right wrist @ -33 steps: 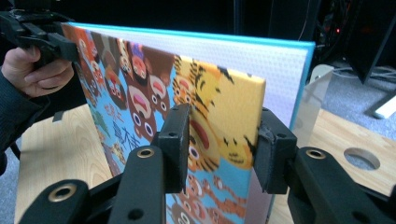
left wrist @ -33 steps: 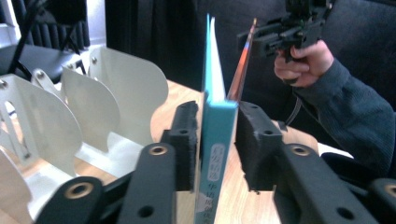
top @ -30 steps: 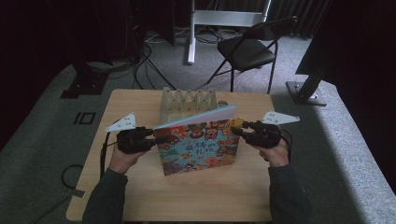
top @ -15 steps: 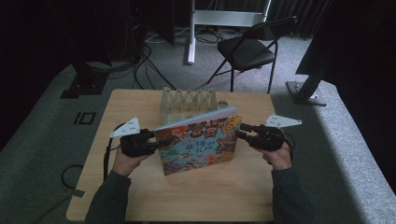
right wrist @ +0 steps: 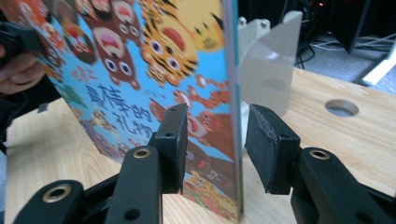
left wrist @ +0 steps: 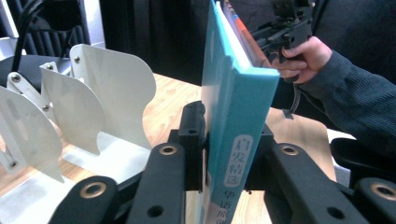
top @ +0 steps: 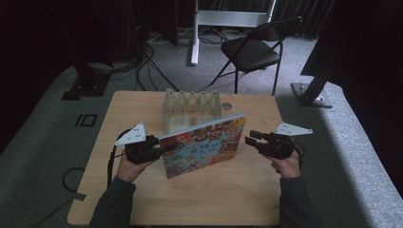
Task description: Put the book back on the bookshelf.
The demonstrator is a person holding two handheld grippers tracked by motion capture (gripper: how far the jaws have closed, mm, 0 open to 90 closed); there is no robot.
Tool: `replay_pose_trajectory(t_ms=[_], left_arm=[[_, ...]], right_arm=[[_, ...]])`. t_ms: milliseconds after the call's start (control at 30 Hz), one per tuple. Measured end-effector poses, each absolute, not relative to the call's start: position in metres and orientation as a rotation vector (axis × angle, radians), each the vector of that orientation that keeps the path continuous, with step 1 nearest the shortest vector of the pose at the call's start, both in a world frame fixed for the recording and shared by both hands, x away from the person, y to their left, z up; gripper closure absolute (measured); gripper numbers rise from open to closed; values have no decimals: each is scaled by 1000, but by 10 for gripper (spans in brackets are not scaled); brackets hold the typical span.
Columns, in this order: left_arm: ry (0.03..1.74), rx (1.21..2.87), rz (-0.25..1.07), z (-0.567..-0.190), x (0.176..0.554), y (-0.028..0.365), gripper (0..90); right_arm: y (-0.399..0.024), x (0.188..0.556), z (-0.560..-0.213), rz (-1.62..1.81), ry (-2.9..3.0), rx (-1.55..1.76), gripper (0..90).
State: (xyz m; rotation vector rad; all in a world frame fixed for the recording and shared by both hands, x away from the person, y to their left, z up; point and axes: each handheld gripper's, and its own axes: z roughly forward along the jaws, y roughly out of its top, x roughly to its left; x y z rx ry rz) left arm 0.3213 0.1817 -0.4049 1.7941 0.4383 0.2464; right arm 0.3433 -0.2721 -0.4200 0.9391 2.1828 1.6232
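Standing on edge, spine leftward, book pinched by left tongs; right tongs spread.

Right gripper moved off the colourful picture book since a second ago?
Yes. The right gripper has drawn back from the colourful picture book, toward the wooden table's right edge.

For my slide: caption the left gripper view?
Left hand-held gripper clamps the teal spine of an upright picture book beside white rack.

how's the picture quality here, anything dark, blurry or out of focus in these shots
High view: dim, dark at the edges, but the book reads clearly. Left gripper view: the spine is sharp, while the white rack and far hand are softer. Right gripper view: the cover's near corner blurs and the background is soft.
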Motion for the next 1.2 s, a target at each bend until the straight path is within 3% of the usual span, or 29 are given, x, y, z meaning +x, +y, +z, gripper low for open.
replay_pose_trajectory(t_ms=[700, 1200], left_arm=[[435, 1737, 298, -415, 315, 179, 735], [433, 1696, 339, -423, 311, 172, 722]], right_arm=[[-277, 341, -442, 1467, 2175, 1026, 541], [-276, 336, -478, 1297, 2185, 1098, 522]])
